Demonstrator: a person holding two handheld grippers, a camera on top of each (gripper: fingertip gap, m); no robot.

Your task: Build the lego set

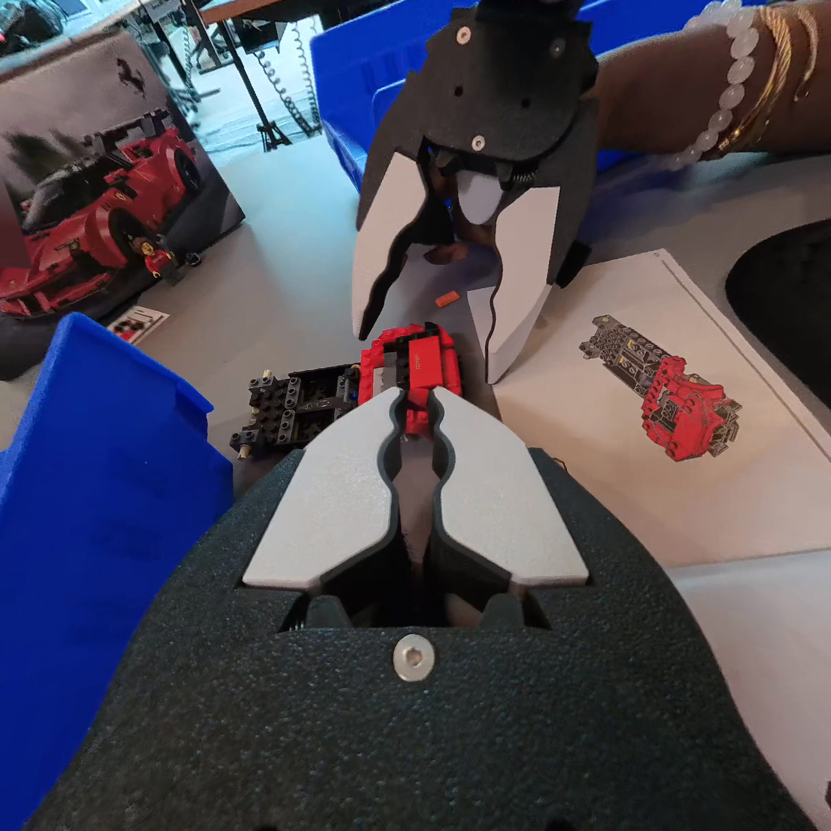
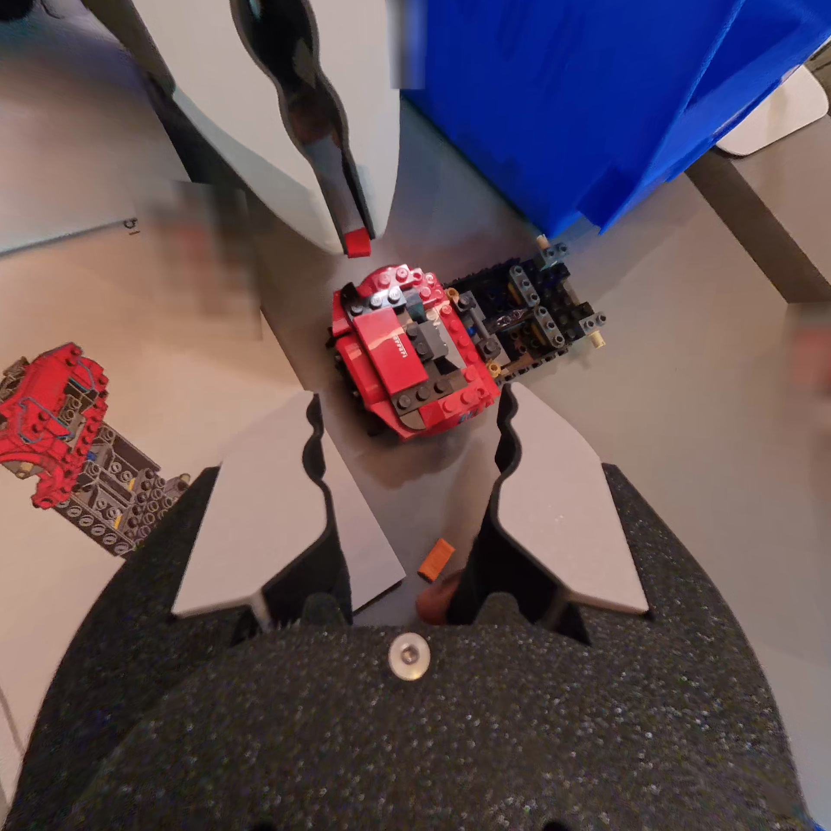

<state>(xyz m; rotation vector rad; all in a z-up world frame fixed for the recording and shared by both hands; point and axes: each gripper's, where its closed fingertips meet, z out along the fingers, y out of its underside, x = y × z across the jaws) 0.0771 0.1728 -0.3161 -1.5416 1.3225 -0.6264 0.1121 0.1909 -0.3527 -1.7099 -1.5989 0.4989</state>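
The left gripper (image 1: 416,404) pinches a small red brick (image 2: 358,243) between nearly closed fingers. Just past it, the half-built red and black car (image 1: 359,391) sits on the grey table (image 1: 292,216). The right gripper (image 1: 427,355) hangs above the car, fingers wide apart, holding nothing.

The left gripper's fingers (image 1: 359,445) hide the near end of the lego car (image 1: 411,364).

A blue plastic bin (image 1: 103,472) stood on the grey table (image 1: 288,252) at the near left, a second blue bin (image 1: 355,72) sat farther back, and beyond the table's far edge black stands (image 1: 252,85) and a coiled cable (image 1: 288,90) showed.
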